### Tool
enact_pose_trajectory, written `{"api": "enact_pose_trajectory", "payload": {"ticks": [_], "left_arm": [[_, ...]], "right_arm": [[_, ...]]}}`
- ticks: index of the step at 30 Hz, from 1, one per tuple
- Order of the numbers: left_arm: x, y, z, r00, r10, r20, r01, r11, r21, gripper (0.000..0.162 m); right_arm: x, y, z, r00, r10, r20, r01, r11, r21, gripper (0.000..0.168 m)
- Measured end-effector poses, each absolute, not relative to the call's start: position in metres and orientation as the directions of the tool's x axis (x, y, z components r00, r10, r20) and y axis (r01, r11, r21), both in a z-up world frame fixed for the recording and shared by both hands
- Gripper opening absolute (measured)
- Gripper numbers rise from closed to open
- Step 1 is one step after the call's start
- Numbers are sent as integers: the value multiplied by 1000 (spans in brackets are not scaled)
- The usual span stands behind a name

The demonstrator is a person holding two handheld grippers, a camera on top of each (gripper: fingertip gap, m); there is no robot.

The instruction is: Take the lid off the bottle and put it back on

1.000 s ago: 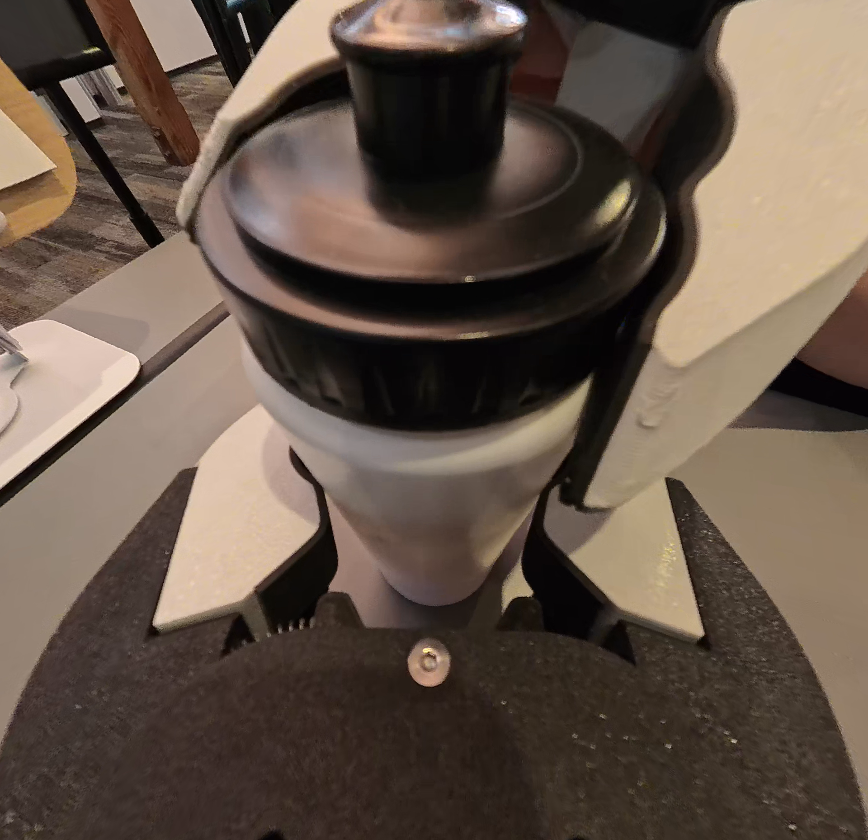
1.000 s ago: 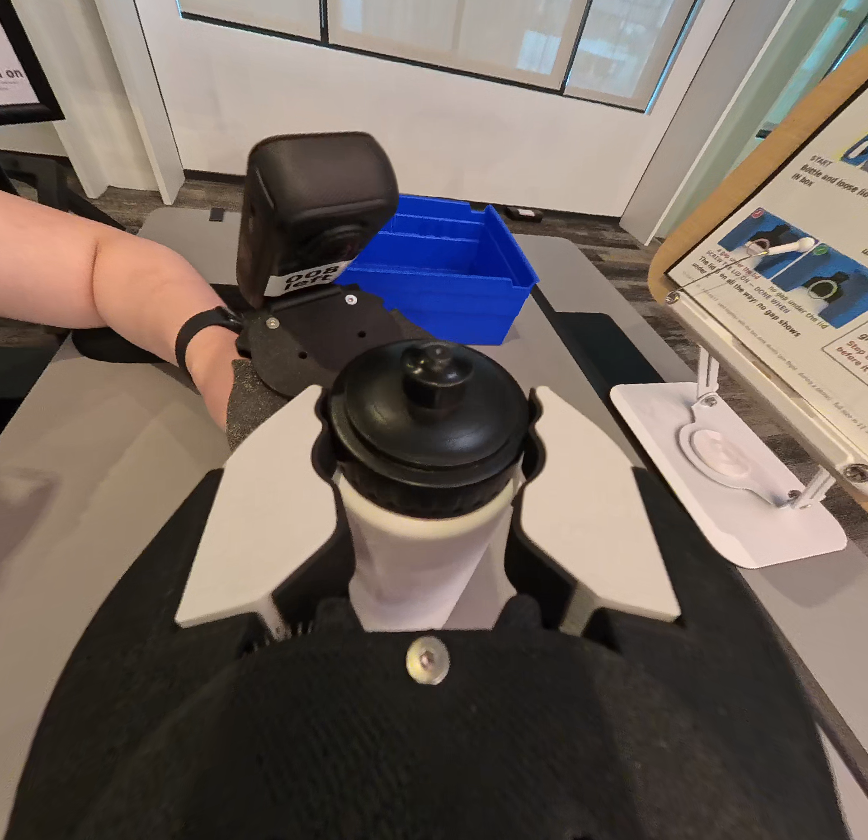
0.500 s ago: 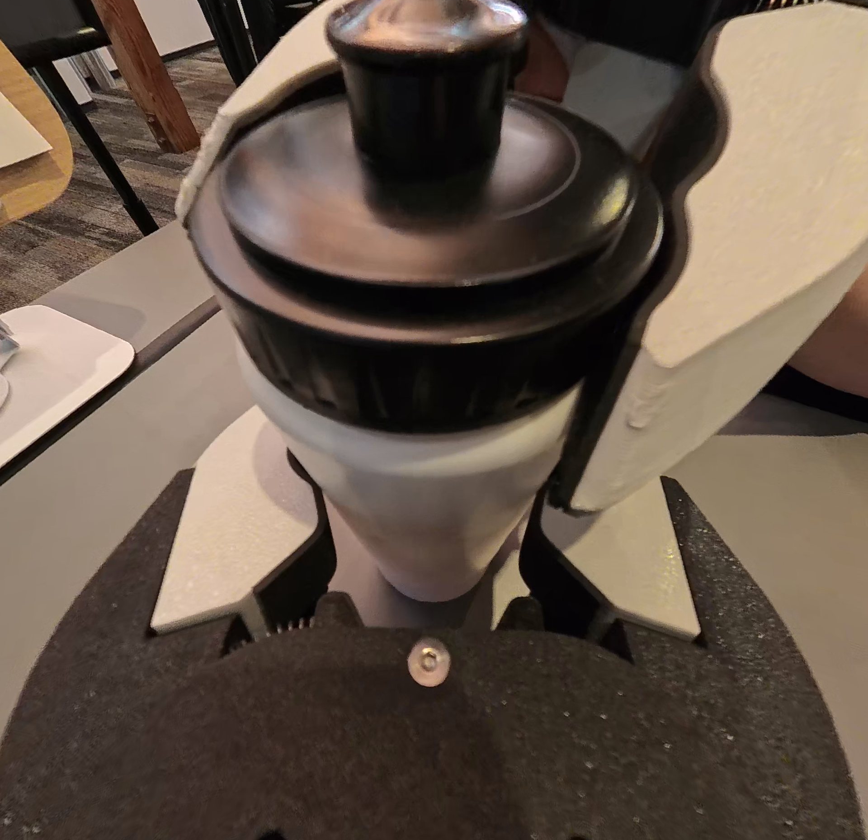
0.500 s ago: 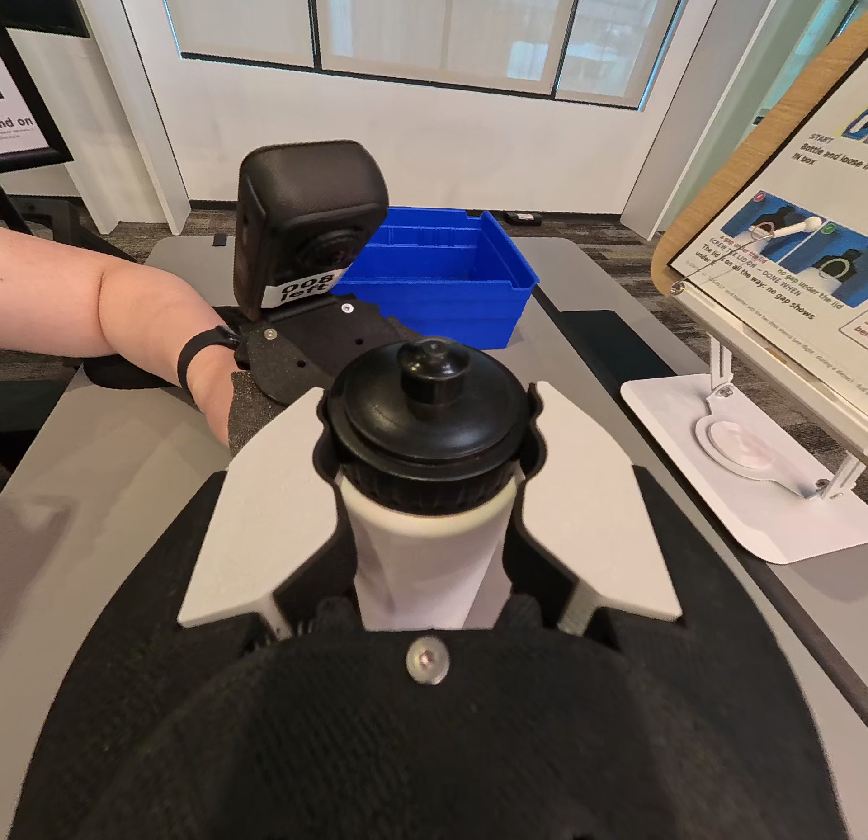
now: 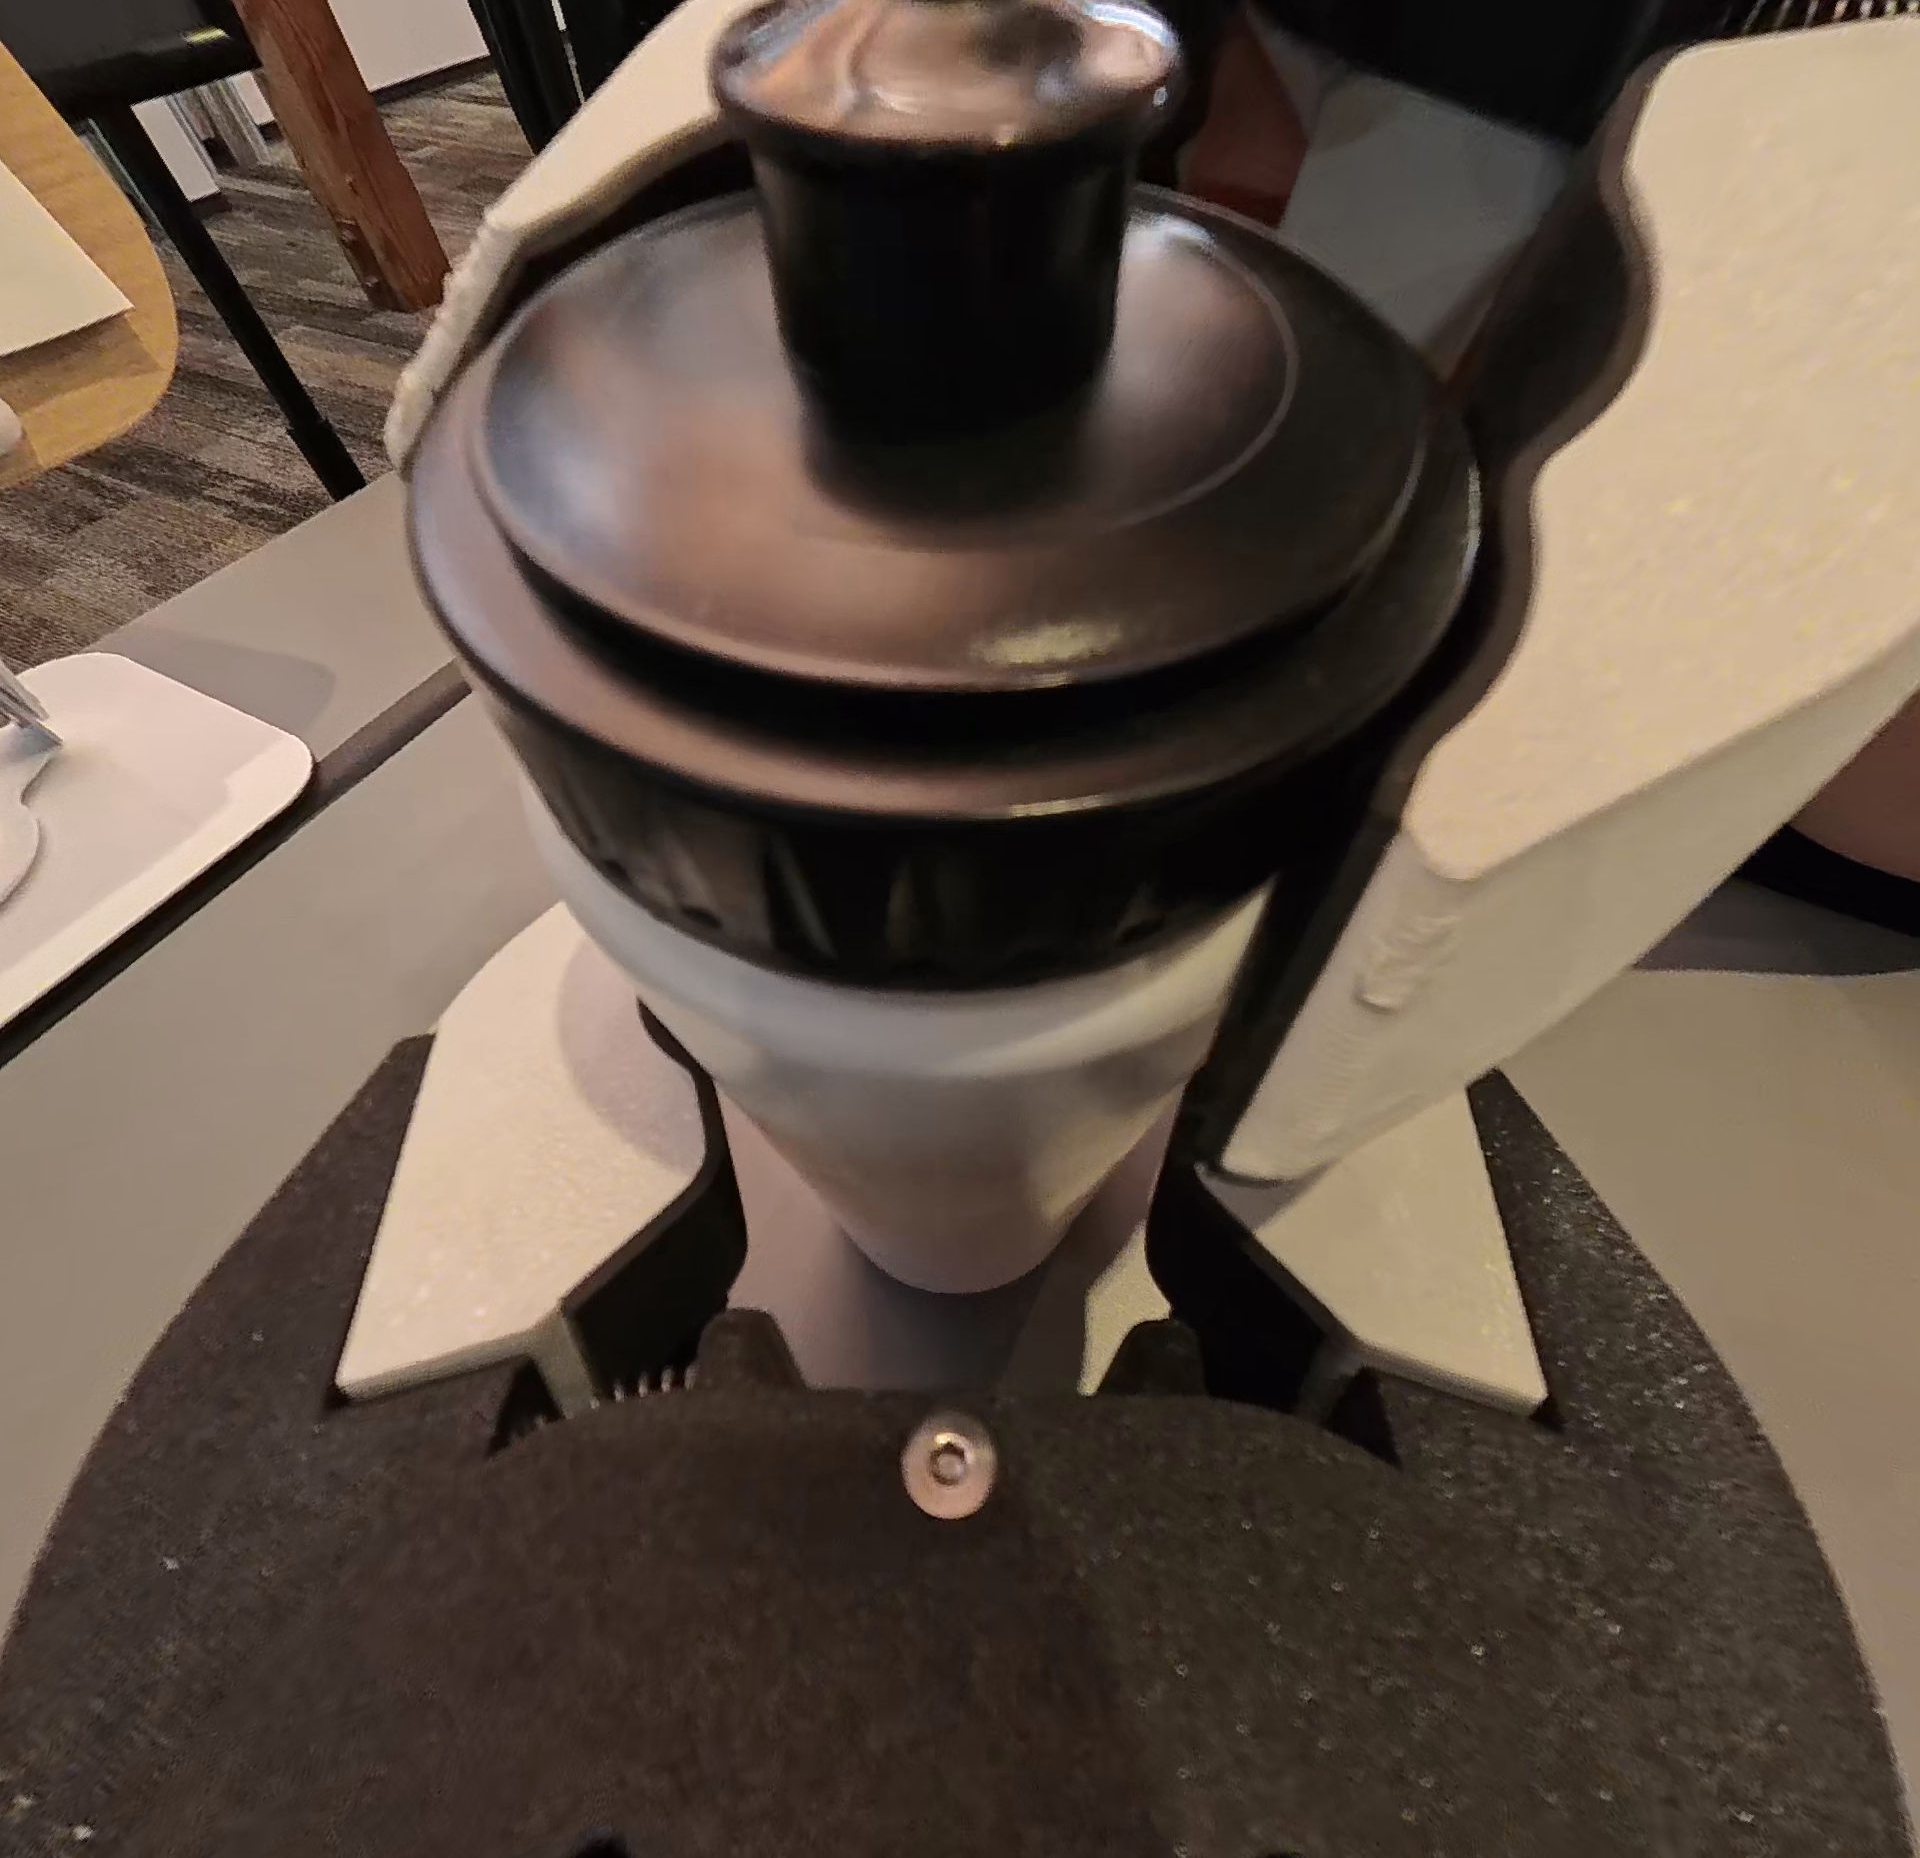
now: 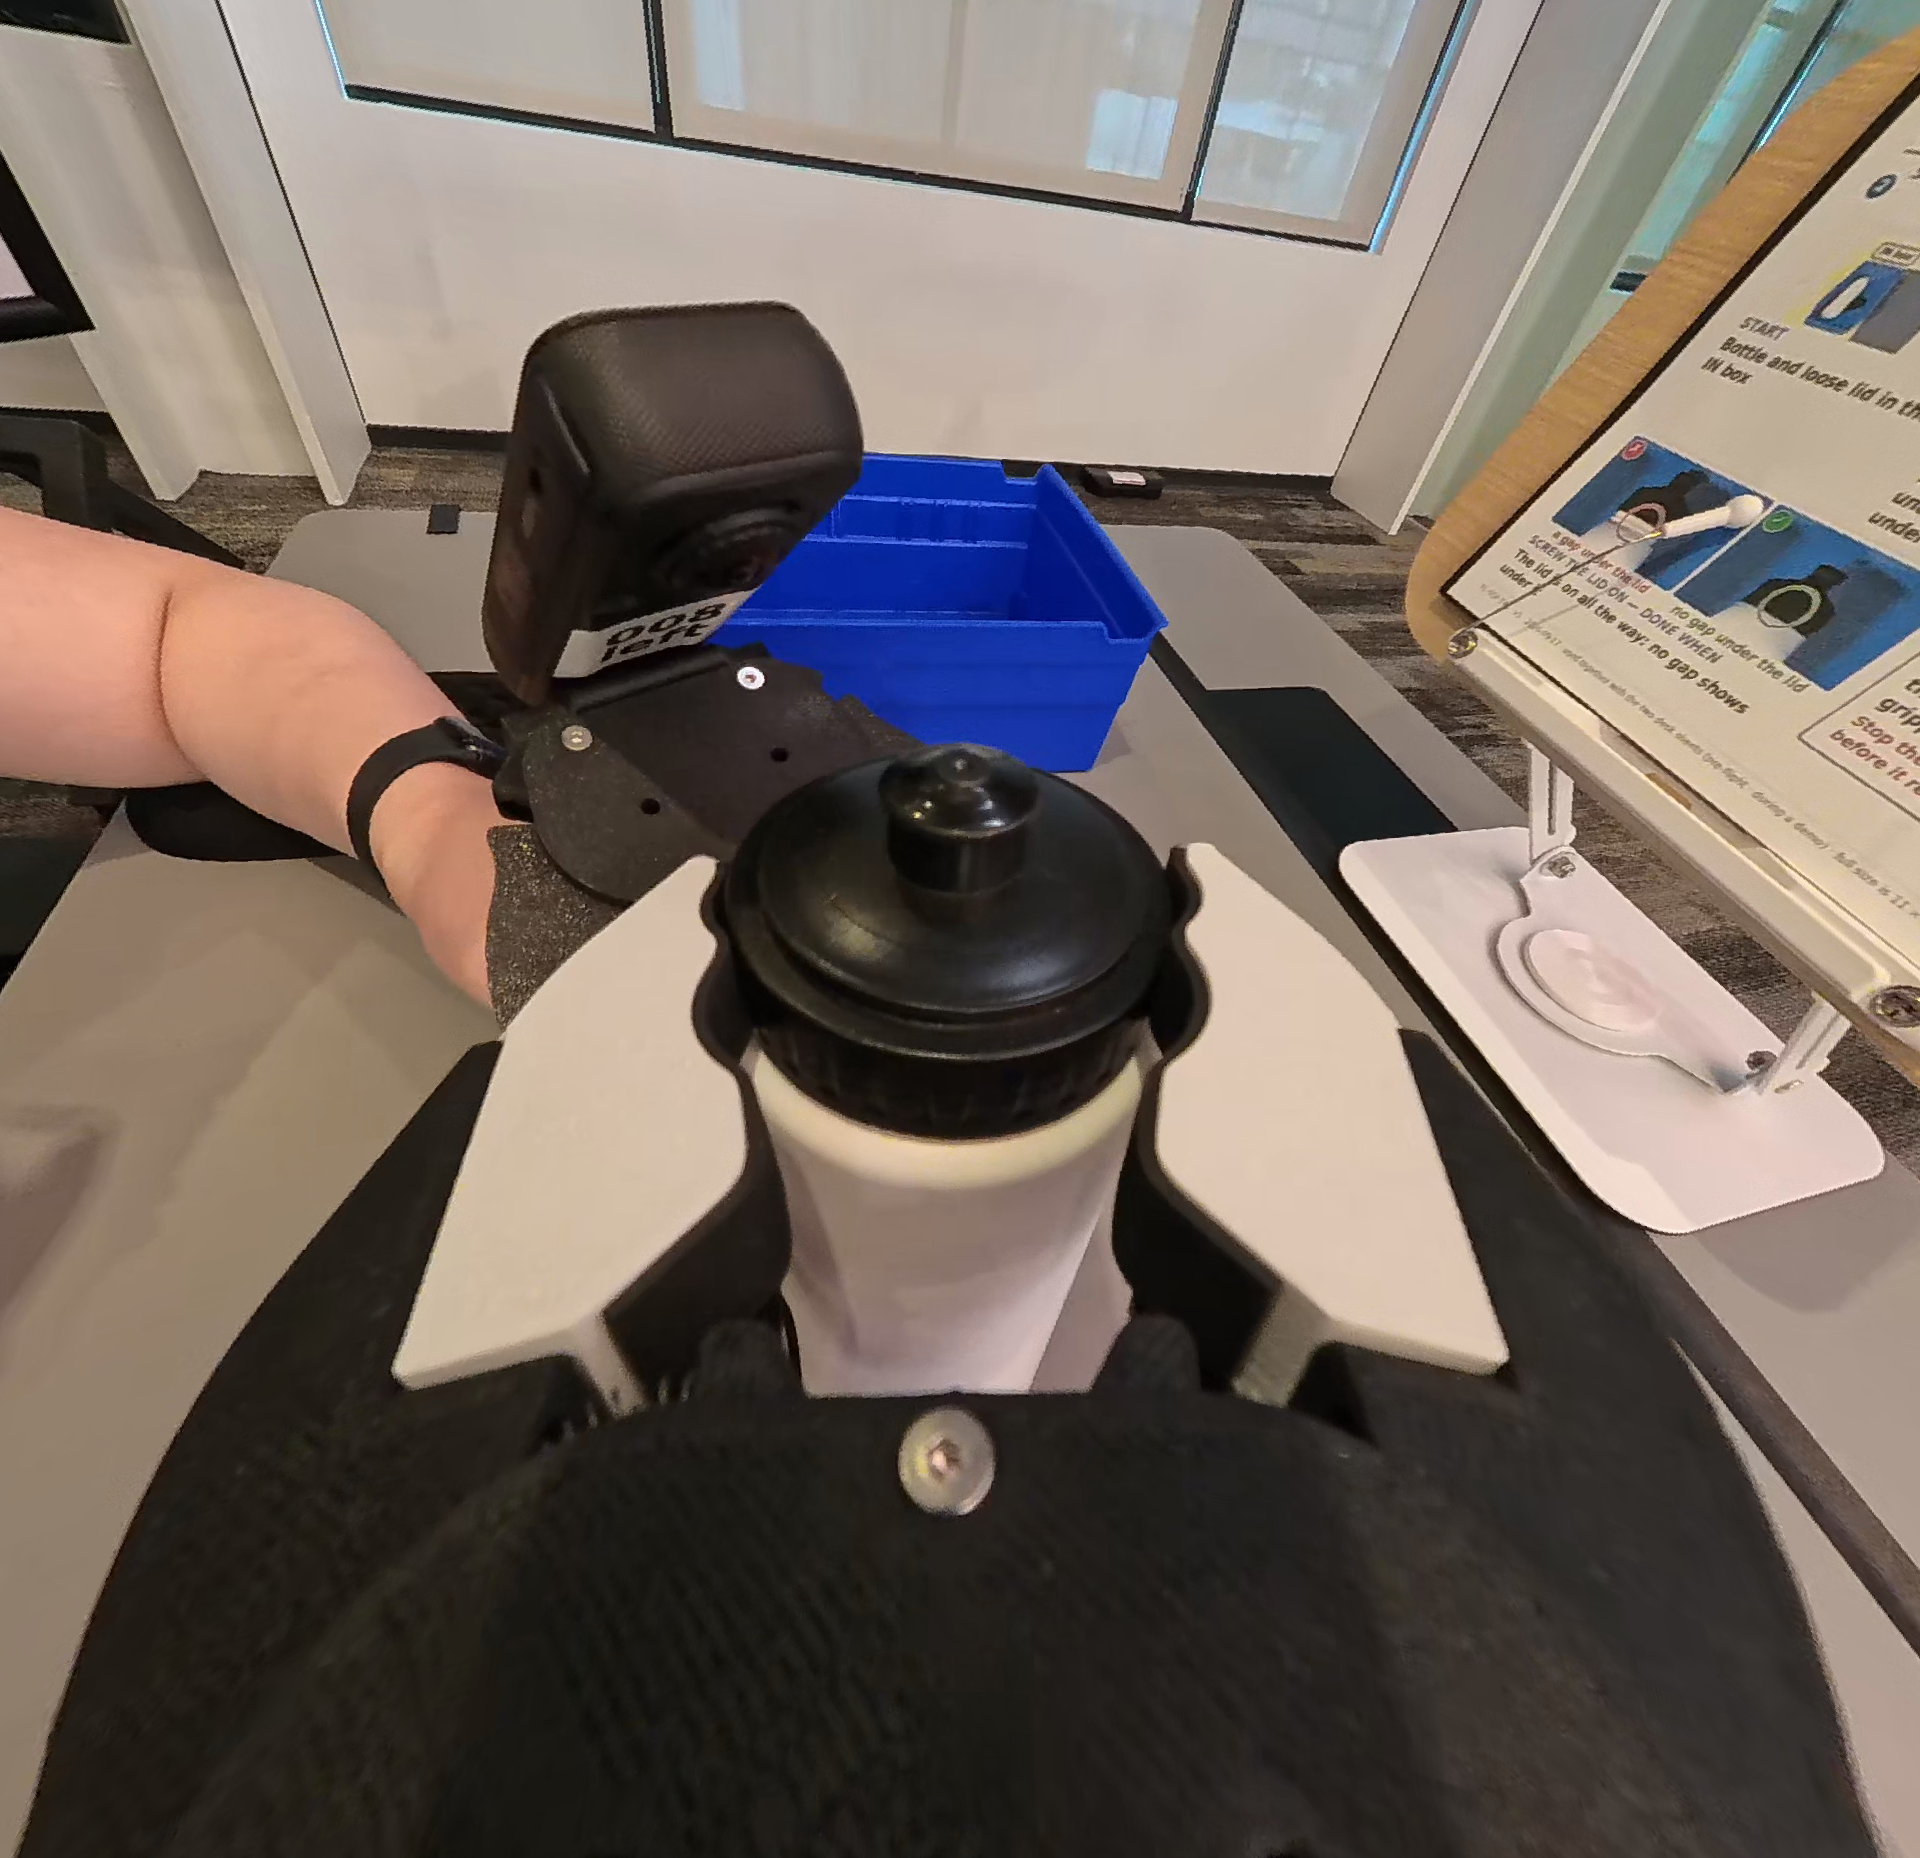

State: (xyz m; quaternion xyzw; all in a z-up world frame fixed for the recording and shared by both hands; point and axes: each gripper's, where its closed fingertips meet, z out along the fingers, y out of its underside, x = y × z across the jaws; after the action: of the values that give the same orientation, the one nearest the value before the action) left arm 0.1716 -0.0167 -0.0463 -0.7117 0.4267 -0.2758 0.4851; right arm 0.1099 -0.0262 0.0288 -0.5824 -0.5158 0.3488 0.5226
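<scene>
On the grey tabletop (image 6: 239,1081), the white plastic bottle (image 6: 935,1258) stands upright in the left gripper (image 5: 951,1164), clamped round its body. The right gripper (image 6: 951,951) is closed on the black ribbed screw lid (image 6: 945,961), seated on the neck; whether unscrewing or retightening is in hand cannot be told.

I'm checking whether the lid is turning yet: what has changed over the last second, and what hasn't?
The right gripper has swung slightly around the lid; the blue bin and stand shifted across its view. The lid looks slightly more tilted in the left wrist view. Unchanged: right gripper clamped on the lid, left gripper on the bottle, lid on.
</scene>
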Motion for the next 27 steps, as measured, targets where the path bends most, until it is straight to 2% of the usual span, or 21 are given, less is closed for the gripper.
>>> {"api": "enact_pose_trajectory", "payload": {"ticks": [8, 15, 27], "left_arm": [[173, -15, -41, 462, -887, -13, -235, -108, -966, 101], [176, -18, -43, 417, -908, -38, -264, -81, -961, 99], [177, -19, -45, 417, -908, -35, -294, -98, -951, 99]], "right_arm": [[110, -24, 30, 202, 977, 75, 164, 42, -986, 79], [120, -28, 44, 163, 985, 59, 136, 37, -990, 79], [117, -29, 34, 155, 986, 62, 196, 31, -980, 78]]}}
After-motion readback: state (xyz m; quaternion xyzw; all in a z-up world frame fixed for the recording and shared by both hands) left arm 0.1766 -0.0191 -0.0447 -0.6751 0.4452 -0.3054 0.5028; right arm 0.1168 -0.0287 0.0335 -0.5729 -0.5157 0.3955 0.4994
